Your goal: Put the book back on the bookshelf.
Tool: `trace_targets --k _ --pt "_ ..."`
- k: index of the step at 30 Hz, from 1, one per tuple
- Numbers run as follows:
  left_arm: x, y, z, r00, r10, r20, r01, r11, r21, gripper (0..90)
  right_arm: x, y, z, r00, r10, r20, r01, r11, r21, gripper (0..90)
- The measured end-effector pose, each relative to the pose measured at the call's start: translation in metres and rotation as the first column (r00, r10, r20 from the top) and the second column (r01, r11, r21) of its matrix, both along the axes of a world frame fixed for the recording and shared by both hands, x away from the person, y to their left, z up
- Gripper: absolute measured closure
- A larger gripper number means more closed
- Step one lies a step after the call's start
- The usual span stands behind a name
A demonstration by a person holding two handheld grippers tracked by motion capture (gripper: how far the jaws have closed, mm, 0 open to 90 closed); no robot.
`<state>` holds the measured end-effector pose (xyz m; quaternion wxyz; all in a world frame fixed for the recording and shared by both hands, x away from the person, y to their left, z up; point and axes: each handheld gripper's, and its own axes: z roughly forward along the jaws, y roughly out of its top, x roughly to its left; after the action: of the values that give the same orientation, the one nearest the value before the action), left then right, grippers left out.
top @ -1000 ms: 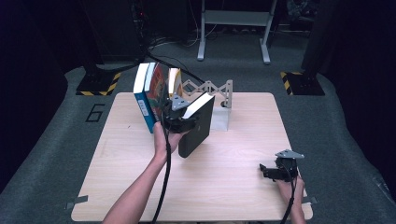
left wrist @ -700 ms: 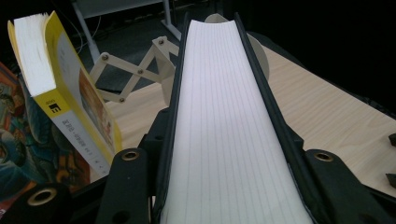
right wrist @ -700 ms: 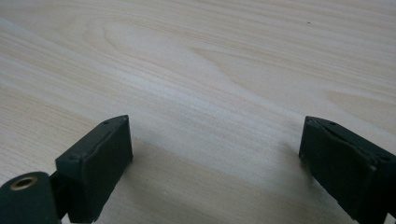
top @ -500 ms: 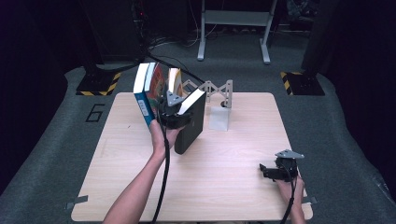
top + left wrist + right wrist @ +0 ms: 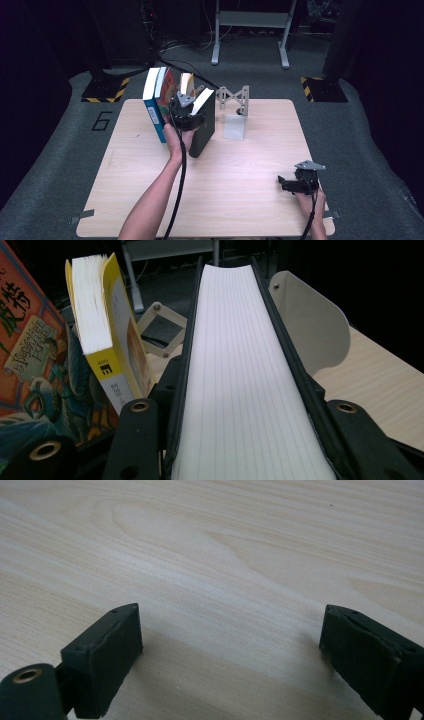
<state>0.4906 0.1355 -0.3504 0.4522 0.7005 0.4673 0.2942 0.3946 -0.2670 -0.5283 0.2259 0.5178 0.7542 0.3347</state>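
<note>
My left gripper (image 5: 189,117) is shut on a thick black-covered book (image 5: 205,131), which stands tilted on the table with its white page edge (image 5: 240,390) running up between the jaws. To its left a yellow paperback (image 5: 107,340) leans against a colourful illustrated book (image 5: 30,360) and a blue-spined book (image 5: 154,107) at the back left of the table. A white metal bookend (image 5: 310,325) stands just right of the black book. My right gripper (image 5: 295,184) rests open near the front right corner, its pads (image 5: 107,650) wide apart over bare wood.
The light wooden table (image 5: 240,180) has a grey zigzag metal bracket (image 5: 232,96) behind the bookend. Dark carpet surrounds the table, with hazard-striped bases (image 5: 105,90) and a metal stand (image 5: 250,20) beyond.
My left gripper has carried the black book leftward and more upright, bringing it closer to the row of leaning books. The right gripper has stayed where it was.
</note>
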Motion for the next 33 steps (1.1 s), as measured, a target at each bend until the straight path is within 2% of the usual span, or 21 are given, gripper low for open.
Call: trace_targets --k 5,11,19,28,33 --pt "0.011 -0.005 -0.005 0.9983 0.058 0.013 -0.057 0.9981 -0.024 54.4 0.0 0.0 0.0 1.0 0.001 0.001 -0.001 1.0 -0.001 9.2" --pt "0.022 -0.011 -0.011 0.9928 0.117 0.027 -0.115 0.9922 -0.046 54.4 0.0 0.0 0.0 1.0 -0.001 0.001 0.001 1.0 0.0 9.4" --pt "0.033 -0.018 -0.018 0.9824 0.18 0.049 -0.18 0.9835 -0.02 54.4 0.0 0.001 0.0 1.0 0.002 0.002 -0.002 1.0 -0.002 9.6" --pt "0.043 -0.024 -0.03 0.9668 0.249 0.06 -0.247 0.9685 -0.031 54.4 -0.001 0.001 0.0 1.0 0.008 0.003 -0.007 1.0 -0.006 9.9" --pt "0.045 -0.026 -0.036 0.967 0.25 0.048 -0.249 0.9681 -0.026 54.3 -0.001 0.001 0.0 0.9999 0.01 0.0 -0.01 1.0 -0.008 9.9"
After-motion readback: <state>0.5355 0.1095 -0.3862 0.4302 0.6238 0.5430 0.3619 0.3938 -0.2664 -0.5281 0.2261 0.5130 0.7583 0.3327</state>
